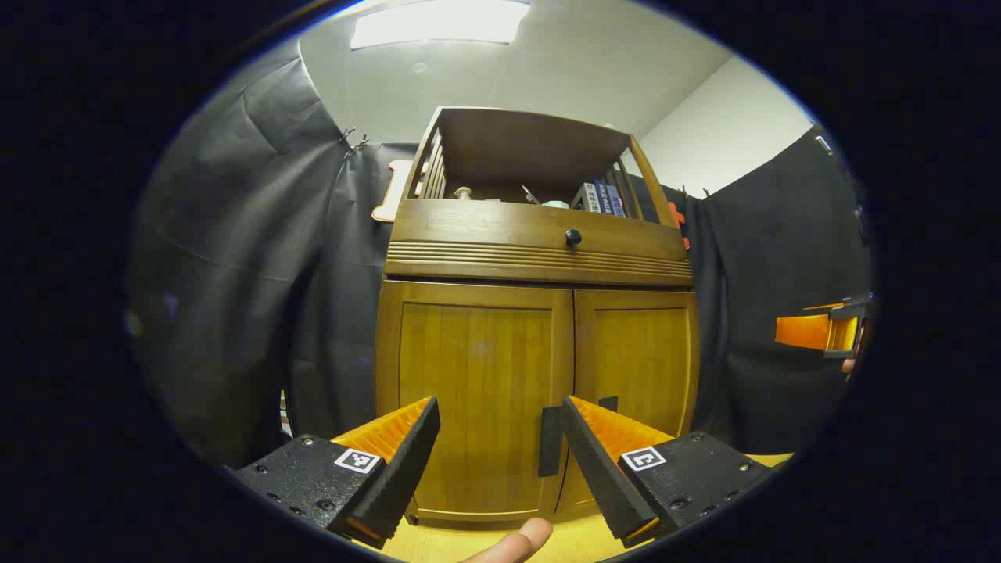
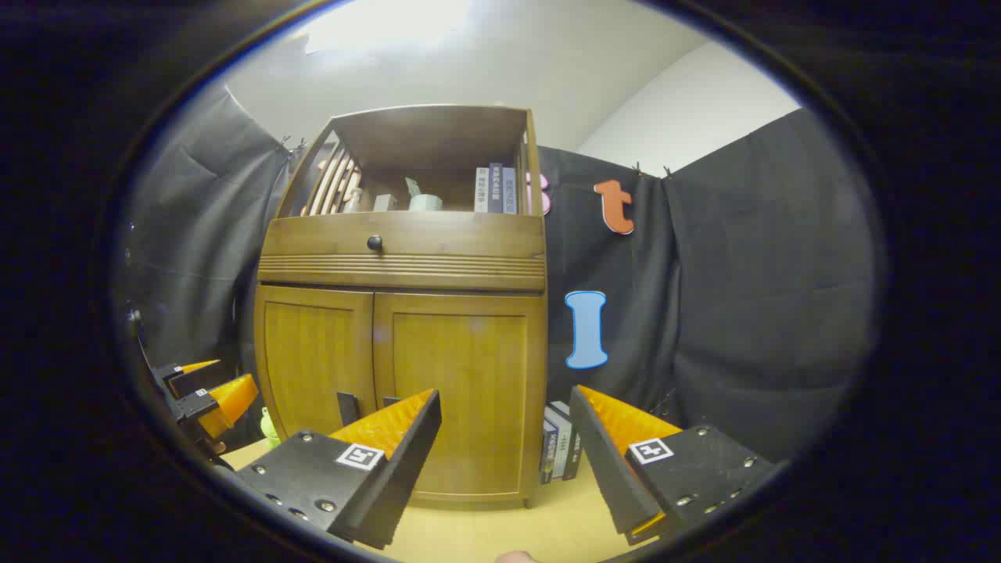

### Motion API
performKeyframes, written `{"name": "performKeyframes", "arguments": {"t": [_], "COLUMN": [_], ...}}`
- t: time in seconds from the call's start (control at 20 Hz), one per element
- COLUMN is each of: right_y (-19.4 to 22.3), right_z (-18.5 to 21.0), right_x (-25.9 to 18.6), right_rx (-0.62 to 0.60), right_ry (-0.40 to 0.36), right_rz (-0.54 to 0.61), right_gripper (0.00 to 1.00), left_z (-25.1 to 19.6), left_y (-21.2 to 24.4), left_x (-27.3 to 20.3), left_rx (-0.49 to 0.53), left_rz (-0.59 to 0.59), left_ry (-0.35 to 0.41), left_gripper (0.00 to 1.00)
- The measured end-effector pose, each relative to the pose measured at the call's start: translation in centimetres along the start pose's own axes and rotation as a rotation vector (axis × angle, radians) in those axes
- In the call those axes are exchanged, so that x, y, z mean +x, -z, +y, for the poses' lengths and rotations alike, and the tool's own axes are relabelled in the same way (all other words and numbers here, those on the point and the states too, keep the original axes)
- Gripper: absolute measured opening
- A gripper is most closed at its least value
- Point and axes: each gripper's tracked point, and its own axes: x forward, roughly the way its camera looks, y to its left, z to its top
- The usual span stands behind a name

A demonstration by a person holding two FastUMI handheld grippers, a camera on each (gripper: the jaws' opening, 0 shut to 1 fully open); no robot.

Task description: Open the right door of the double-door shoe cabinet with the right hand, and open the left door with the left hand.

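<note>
The wooden shoe cabinet (image 1: 539,258) stands ahead with both doors closed. In the left gripper view its left door (image 1: 477,383) and right door (image 1: 637,356) meet at a seam with dark handles (image 1: 550,442) low beside it. My left gripper (image 1: 500,461) is open, short of the left door and touching nothing. The right gripper (image 1: 821,332) hangs at the far right edge. In the right gripper view the cabinet's right door (image 2: 461,383) is straight ahead and the left door (image 2: 313,360) is beside it. My right gripper (image 2: 504,461) is open and empty, and the left gripper (image 2: 207,391) shows at far left.
A drawer with a round knob (image 1: 573,237) sits above the doors, under an open shelf holding books (image 2: 494,190) and small items. More books (image 2: 559,450) lean against the cabinet's right side on the light wooden floor (image 2: 485,532). Black cloth walls surround it. A fingertip (image 1: 516,541) shows at the bottom.
</note>
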Motion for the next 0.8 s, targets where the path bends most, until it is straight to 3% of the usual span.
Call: {"name": "performKeyframes", "arguments": {"t": [0.1, 0.2, 0.25, 0.3, 0.35, 0.55, 0.6, 0.65, 0.8], "right_y": [0.7, 1.3, 1.5, 1.8, 2.0, 2.7, 3.0, 3.1, 3.8], "right_z": [1.0, 2.1, 2.4, 2.7, 3.0, 4.9, 5.1, 5.3, 6.1], "right_x": [0.6, 1.2, 1.5, 1.7, 1.9, 2.1, 2.2, 2.1, 2.5], "right_rx": [0.007, 0.012, 0.008, 0.002, -0.007, -0.027, -0.029, -0.031, -0.034], "right_ry": [-0.005, -0.024, -0.029, -0.033, -0.035, -0.065, -0.066, -0.066, -0.071], "right_rz": [0.011, 0.021, 0.023, 0.023, 0.025, 0.024, 0.023, 0.020, 0.025], "right_gripper": [0.94, 0.98, 0.94, 0.98, 0.94, 0.94, 0.98, 0.94, 0.98], "left_z": [0.3, 0.2, -0.1, 0.0, 0.3, 2.0, 2.4, 2.8, 2.8], "left_y": [0.9, 1.9, 2.0, 2.2, 2.1, 1.7, 1.5, 1.5, 1.1], "left_x": [0.3, 0.7, 1.1, 1.3, 1.5, 2.0, 2.0, 2.2, 2.1], "left_rx": [-0.008, -0.015, -0.015, -0.016, -0.018, -0.024, -0.021, -0.021, -0.042], "left_rz": [0.031, 0.061, 0.070, 0.076, 0.074, 0.057, 0.055, 0.052, 0.044], "left_ry": [0.007, 0.034, 0.048, 0.052, 0.051, -0.002, -0.011, -0.011, 0.004], "left_gripper": [0.94, 0.96, 0.96, 0.96, 0.96, 0.94, 0.96, 0.94, 0.95]}}
